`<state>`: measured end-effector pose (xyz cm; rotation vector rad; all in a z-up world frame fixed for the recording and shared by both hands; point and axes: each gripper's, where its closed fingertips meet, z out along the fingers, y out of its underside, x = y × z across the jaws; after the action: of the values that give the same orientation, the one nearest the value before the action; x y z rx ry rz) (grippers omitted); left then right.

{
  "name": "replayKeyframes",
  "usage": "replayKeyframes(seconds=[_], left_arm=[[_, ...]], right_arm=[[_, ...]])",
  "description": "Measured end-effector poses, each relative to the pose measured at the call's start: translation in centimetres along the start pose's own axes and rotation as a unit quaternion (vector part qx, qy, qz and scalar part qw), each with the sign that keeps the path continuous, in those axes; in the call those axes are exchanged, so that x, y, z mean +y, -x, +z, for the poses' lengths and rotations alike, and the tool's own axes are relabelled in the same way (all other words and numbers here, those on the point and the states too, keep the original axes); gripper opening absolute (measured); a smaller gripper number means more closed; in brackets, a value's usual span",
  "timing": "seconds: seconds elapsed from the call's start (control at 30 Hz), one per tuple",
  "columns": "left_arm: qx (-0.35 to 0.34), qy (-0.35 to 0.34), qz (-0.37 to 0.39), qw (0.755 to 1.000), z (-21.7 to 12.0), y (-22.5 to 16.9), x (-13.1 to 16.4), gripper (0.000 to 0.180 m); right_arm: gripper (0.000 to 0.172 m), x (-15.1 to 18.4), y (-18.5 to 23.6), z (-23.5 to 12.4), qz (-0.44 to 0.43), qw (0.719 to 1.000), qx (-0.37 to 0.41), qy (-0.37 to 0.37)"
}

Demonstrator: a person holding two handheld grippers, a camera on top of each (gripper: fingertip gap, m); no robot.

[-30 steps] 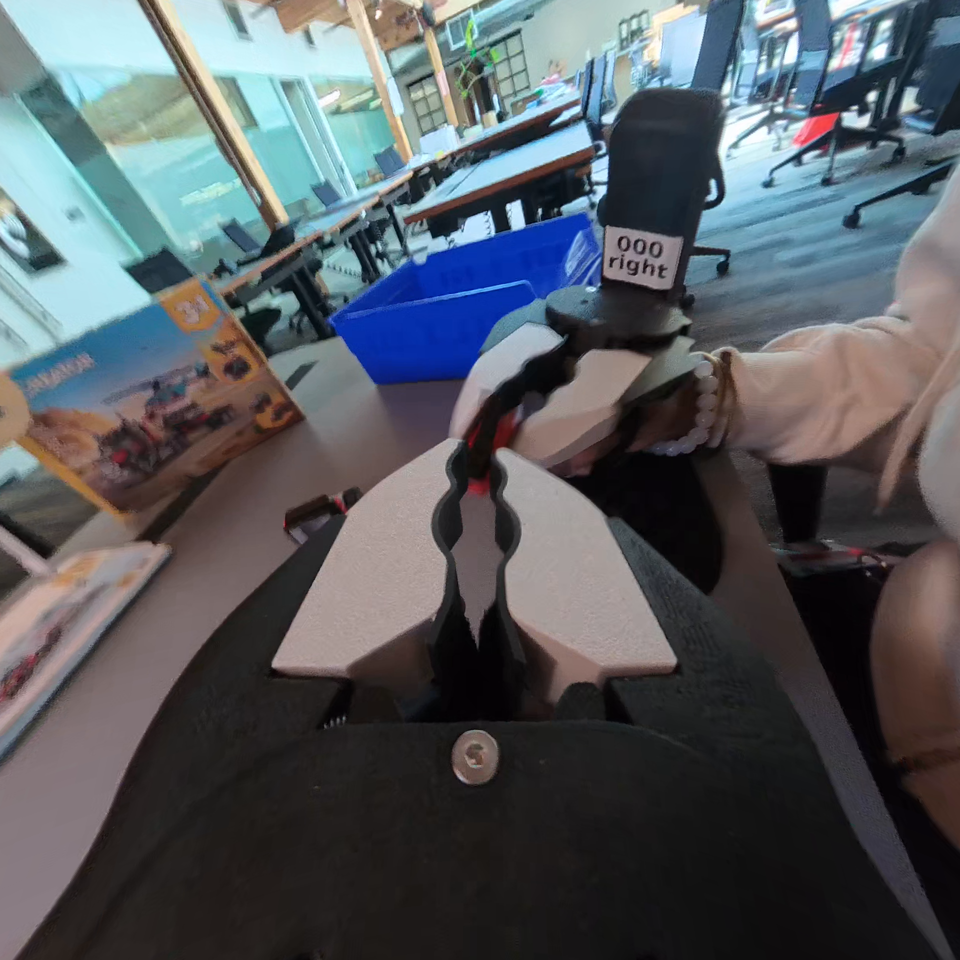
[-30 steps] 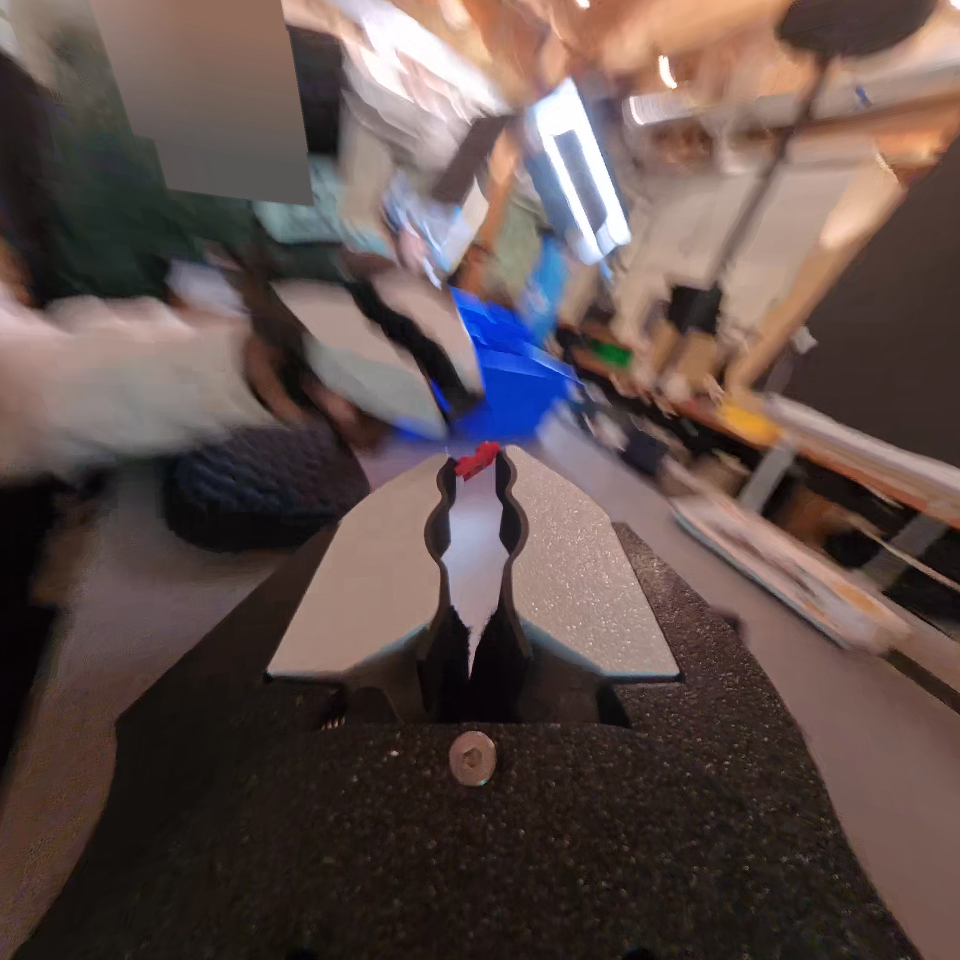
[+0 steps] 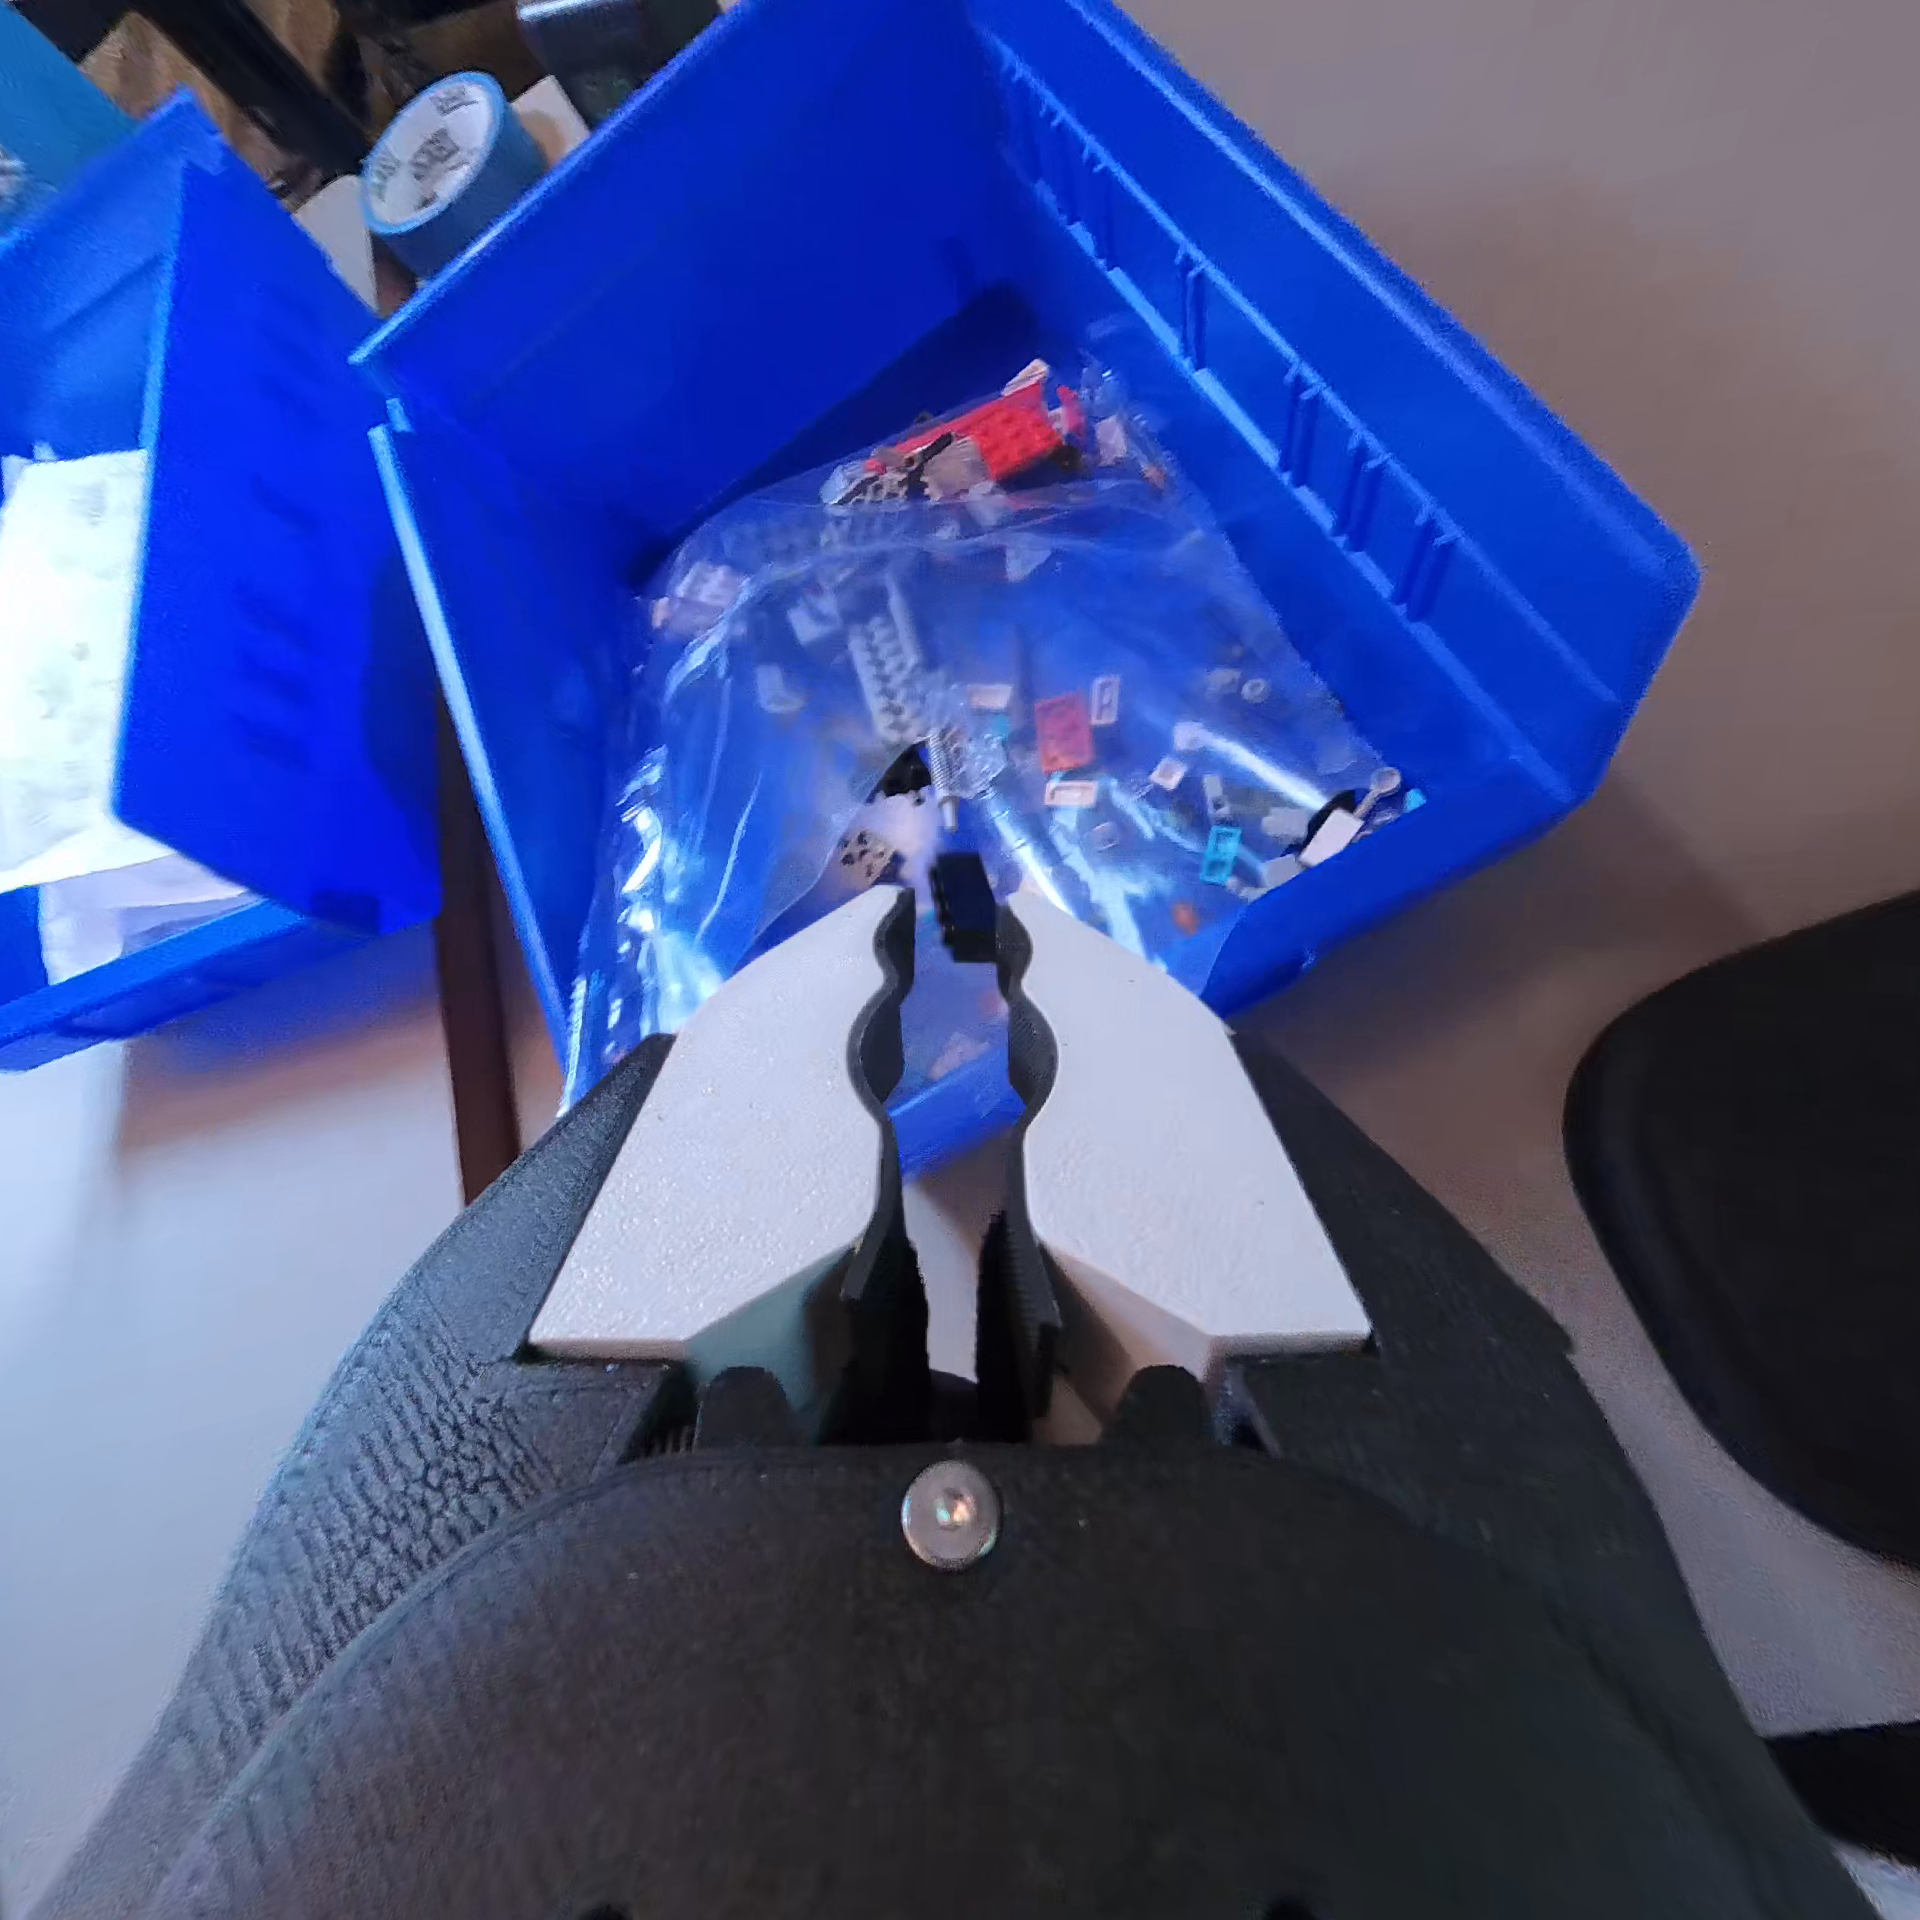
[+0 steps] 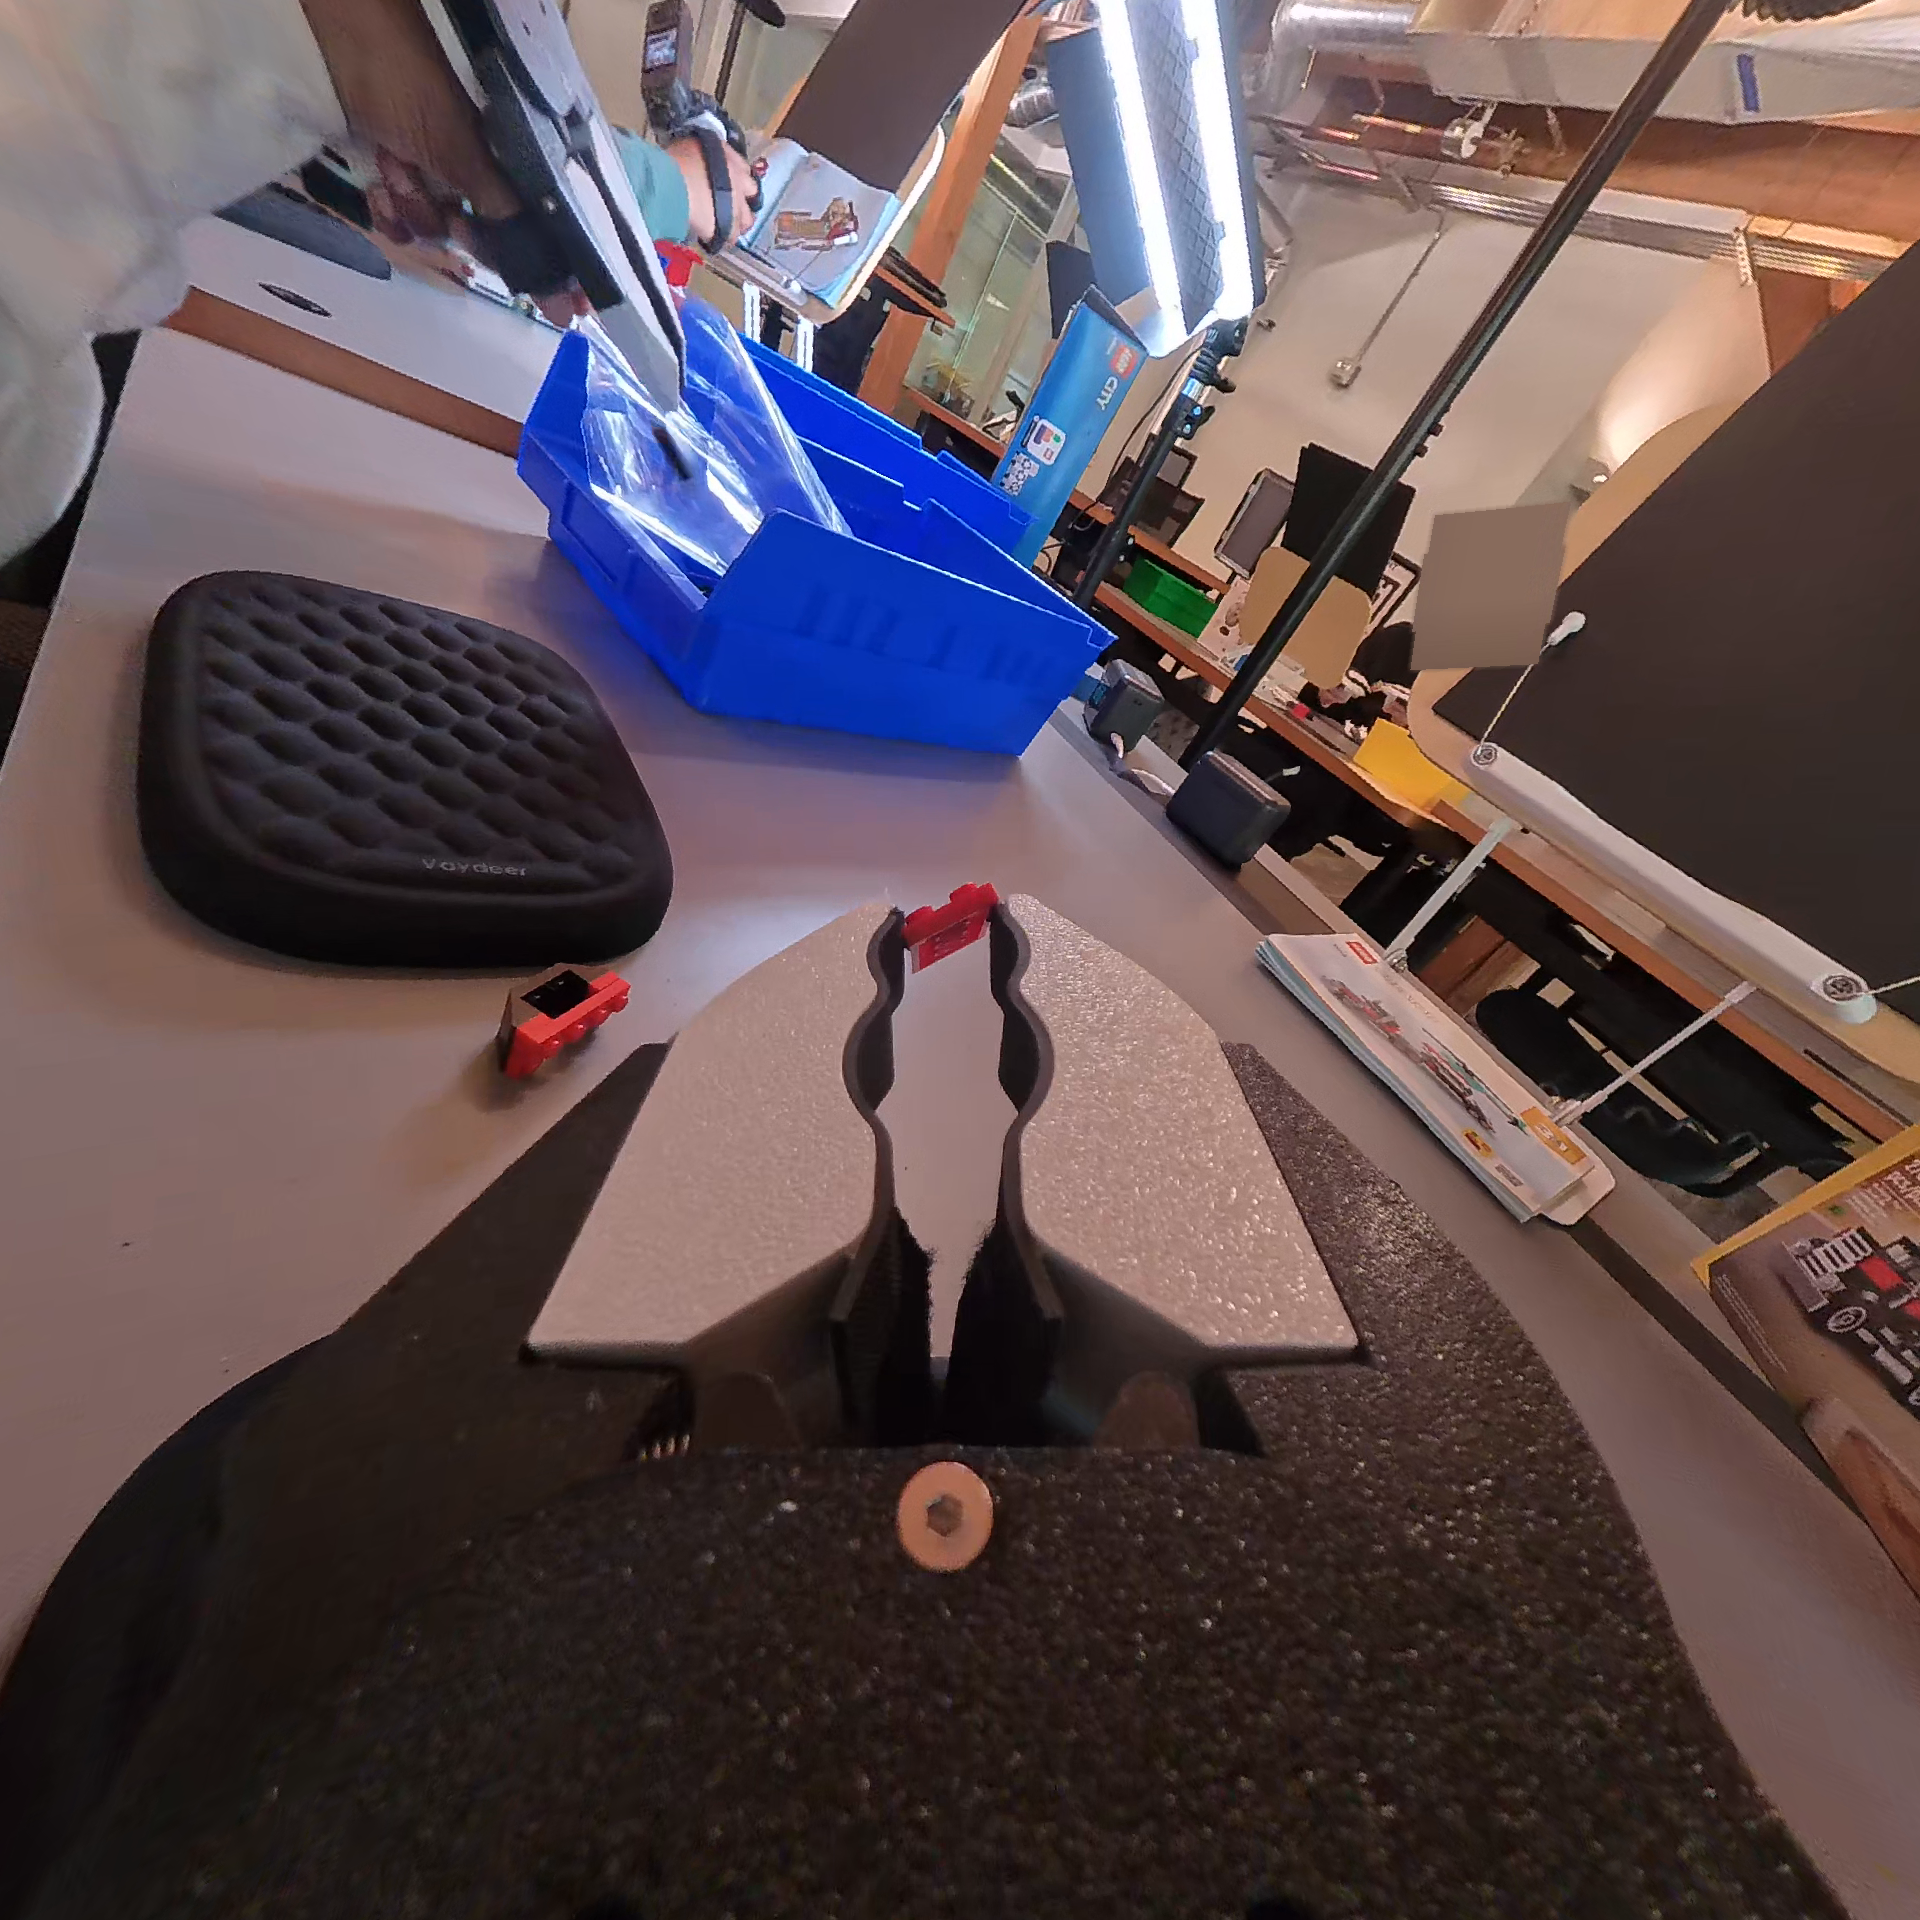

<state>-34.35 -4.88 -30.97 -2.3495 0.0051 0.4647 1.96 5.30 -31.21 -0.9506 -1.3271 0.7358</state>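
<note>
Your right gripper [image 4: 948, 920] pinches a small red brick [image 4: 948, 928] at its very tips, with both pads pressed against the brick's ends, low over the grey table [image 4: 831, 810]. Just to its left on the table lies a small red and black brick assembly [image 4: 561, 1013]. Beyond that sits a black quilted pad [image 4: 384, 758]. Off to the right, near the table edge, lies an instruction booklet [image 4: 1434, 1070]. Farther ahead of the tips stands a blue bin [image 4: 883, 644].

Your left gripper [image 3: 956, 914] hangs over that same blue bin [image 3: 1351, 416], its jaws a little apart. A small black brick [image 3: 961, 902] sits between the tips against the right-hand pad; a narrow gap shows on the left side, so you cannot tell if it is truly pinched. Directly beneath and ahead lies a clear plastic bag [image 3: 748, 831] full of small loose bricks. To the left stands a second blue bin [image 3: 260, 623], and beyond it a blue tape roll [image 3: 447, 177].
</note>
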Motion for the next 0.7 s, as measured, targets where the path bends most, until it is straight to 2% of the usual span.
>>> replayKeyframes(seconds=[0.17, 0.3, 0.37, 0.4, 0.43, 0.5, 0.53, 0.6, 0.7], left_arm=[[0.021, -0.03, -0.006, 0.999, -0.1, -0.4, -0.7, 0.017], [0.025, -0.066, 0.007, 0.997, -2.8, -1.2, -1.8, 0.017], [0.032, -0.129, 0.066, 0.989, -4.9, -2.9, -4.0, 0.018], [0.019, -0.183, 0.119, 0.976, -6.2, -3.8, -5.7, 0.019], [-0.012, -0.254, 0.179, 0.95, -7.7, -4.7, -7.9, 0.02], [-0.086, -0.423, 0.26, 0.864, -11.8, -7.0, -12.3, 0.021], [-0.088, -0.496, 0.265, 0.823, -13.6, -8.9, -13.8, 0.02], [-0.009, -0.595, 0.229, 0.77, -15.4, -13.4, -15.8, 0.021], [0.184, -0.655, 0.189, 0.708, -15.4, -21.8, -16.7, 0.027]], right_arm=[[0.015, 0.0, 0.0, 0.0, 0.001, 1.0, 0.0, 0.0], [0.015, -0.2, -0.1, -0.1, 0.013, 1.0, -0.003, -0.008], [0.016, -0.4, -0.3, -0.2, 0.031, 0.999, -0.007, -0.021], [0.016, -0.6, -0.5, -0.4, 0.041, 0.999, -0.008, -0.029], [0.016, -0.8, -0.7, -0.5, 0.05, 0.998, -0.006, -0.038], [0.015, -1.2, -1.1, -0.9, 0.071, 0.996, -0.005, -0.06], [0.016, -1.5, -1.4, -1.1, 0.085, 0.994, -0.003, -0.073], [0.016, -2.2, -2.1, -1.7, 0.122, 0.987, 0.0, -0.109], [0.015, -3.6, -3.5, -3.2, 0.207, 0.96, -0.004, -0.19]])
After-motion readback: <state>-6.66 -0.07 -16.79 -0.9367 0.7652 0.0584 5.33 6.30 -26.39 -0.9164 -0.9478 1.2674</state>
